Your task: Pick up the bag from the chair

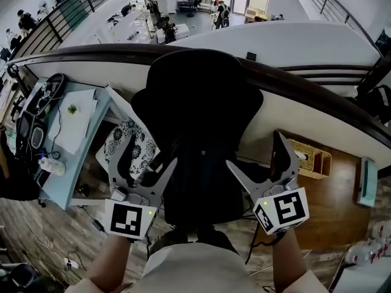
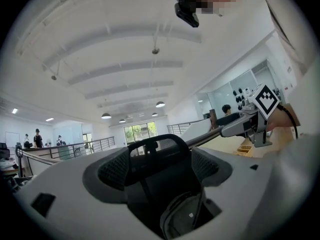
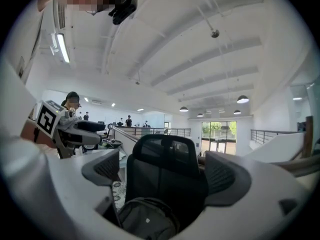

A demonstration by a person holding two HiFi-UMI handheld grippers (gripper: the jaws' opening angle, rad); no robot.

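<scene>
A black mesh-backed office chair point(image 1: 197, 102) stands in front of me, facing me. A dark grey bag point(image 3: 145, 219) lies on its seat, low between the jaws in the right gripper view. The bag point(image 2: 184, 215) shows the same way in the left gripper view. In the head view the bag merges with the black seat. My left gripper point(image 1: 144, 156) is open at the seat's left side. My right gripper point(image 1: 259, 155) is open at the seat's right side. Neither touches the bag.
A light blue desk point(image 1: 67, 163) with papers, cables and a headset stands at the left. A black-and-white patterned seat point(image 1: 125, 140) sits beside the chair. A curved dark rail point(image 1: 293, 81) runs behind the chair. A wicker basket point(image 1: 310, 156) rests on the wood floor at the right.
</scene>
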